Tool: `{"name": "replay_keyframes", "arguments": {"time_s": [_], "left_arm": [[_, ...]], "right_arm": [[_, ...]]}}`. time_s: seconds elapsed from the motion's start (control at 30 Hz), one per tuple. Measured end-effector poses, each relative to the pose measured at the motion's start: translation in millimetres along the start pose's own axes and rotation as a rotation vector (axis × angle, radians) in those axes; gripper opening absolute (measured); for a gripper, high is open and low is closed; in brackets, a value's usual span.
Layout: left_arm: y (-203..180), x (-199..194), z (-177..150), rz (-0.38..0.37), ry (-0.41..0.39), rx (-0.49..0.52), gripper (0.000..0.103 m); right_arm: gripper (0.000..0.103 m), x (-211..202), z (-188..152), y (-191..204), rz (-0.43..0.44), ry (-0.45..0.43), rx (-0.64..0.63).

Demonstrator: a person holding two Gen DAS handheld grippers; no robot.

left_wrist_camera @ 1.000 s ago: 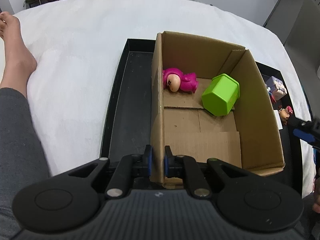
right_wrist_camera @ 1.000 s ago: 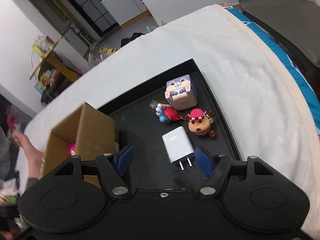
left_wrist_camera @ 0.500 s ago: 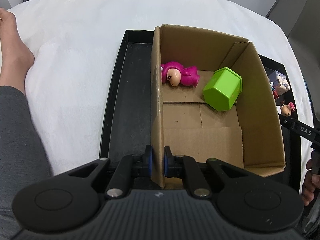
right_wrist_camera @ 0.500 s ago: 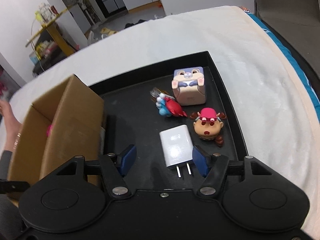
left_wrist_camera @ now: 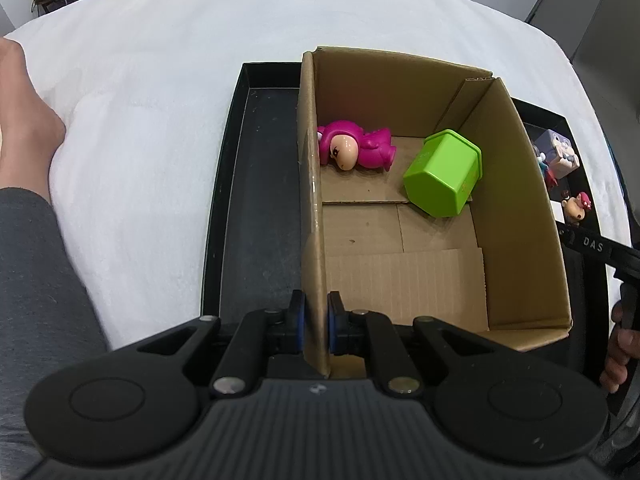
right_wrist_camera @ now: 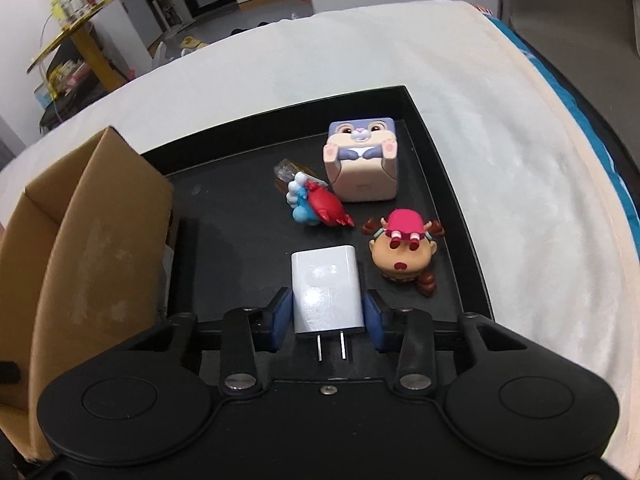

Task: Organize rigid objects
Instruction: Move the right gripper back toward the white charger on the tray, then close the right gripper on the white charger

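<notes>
Pinching box (left_wrist_camera: 520, 184) wall – left gripper (left_wrist_camera: 316, 322) | right gripper (right_wrist_camera: 326, 320) spread (straddling one charger (right_wrist_camera: 326, 292)) | boxed toys: two

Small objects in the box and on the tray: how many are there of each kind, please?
Toy figures: 3, pink doll, crab, red-hat figure
Cube toys: 1, bunny cube
Cups: 1, green cup
Chargers: 1, white charger
Total: 6
</notes>
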State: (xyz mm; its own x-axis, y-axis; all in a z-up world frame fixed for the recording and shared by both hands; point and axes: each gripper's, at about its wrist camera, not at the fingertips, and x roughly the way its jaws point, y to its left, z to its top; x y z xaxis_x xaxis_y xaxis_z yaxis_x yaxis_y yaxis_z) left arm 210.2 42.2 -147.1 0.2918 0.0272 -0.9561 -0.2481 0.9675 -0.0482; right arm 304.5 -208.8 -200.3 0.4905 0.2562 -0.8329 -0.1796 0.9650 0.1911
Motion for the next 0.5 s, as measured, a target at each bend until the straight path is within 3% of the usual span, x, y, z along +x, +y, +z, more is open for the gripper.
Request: {"name": "replay_keyframes", "arguments": {"time_s": [0.5], "left_arm": [[2.4, -0.1, -0.5, -0.009, 0.002, 0.007, 0.010]], "right_arm": [[0.036, -28.7, -1.5, -5.8, 0.033, 0.019, 0.039]]}}
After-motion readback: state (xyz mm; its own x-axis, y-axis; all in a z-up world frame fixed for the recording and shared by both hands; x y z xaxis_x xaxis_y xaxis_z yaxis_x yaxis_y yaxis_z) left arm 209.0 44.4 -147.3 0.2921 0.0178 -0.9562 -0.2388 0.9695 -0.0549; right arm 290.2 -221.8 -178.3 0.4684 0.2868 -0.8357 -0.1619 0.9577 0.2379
